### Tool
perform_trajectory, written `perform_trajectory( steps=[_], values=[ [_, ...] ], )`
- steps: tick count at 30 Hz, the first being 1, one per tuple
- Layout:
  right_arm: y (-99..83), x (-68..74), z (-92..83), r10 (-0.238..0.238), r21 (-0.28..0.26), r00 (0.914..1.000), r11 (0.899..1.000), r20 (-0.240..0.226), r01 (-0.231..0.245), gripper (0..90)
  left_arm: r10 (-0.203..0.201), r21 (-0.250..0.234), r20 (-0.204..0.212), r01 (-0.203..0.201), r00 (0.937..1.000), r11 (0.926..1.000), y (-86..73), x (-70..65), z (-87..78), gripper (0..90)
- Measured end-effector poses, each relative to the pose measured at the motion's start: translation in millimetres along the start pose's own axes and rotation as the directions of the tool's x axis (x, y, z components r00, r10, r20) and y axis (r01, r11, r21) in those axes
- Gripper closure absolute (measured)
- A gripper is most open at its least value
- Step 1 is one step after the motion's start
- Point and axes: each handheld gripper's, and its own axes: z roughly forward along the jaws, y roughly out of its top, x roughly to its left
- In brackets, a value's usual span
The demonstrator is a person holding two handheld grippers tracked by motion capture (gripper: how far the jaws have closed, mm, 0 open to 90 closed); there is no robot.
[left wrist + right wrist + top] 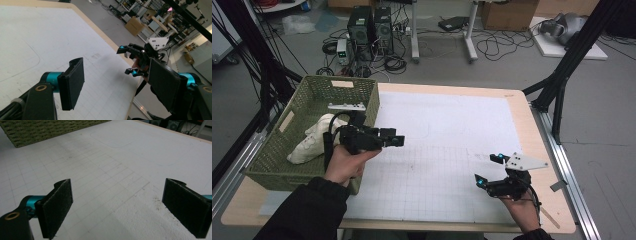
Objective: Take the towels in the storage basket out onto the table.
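At the worktop's (532, 130) left end, a green woven basket (282, 155) holds a cream cloth bundle (312, 142). Left tongs (394, 140) hover beside its rim, jaws apart and empty. Right tongs (489, 170) gape empty, well apart.

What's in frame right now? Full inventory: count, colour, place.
Basket: 1, olive green woven, left end of the table.
Cream soft item: 1, off-white, lying inside the basket; what it is cannot be told.
White strip: 1, white, at the basket's far rim.
Grid mat: 1, white with faint lines, covers most of the tabletop.
Table: 1, light wood edge.
Computer towers: 2, black, on the floor behind the table.
Cardboard box: 1, brown, floor at the back.
Left gripper: 1, black, open, beside the basket over the mat.
Right gripper: 1, black with teal, open, near right corner.
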Motion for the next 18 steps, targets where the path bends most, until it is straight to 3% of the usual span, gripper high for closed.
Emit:
perform_trajectory(
  steps=[11,18],
  values=[
    [0.1,-1.0,0.9,-0.007,-0.003,1.0000,1.000,0.001,0.007,8.8,-0.073,-0.041,0.004,0.073,0.9974,0.9965,11.4,18.6,-17.9,30.0],
    [0.2,-0.9,1.2,-0.004,0.001,1.0000,1.000,0.000,0.004,8.8,-0.096,-0.066,-0.007,0.096,0.9953,0.9932,18.7,28.7,-31.0,30.1]
  ],
)
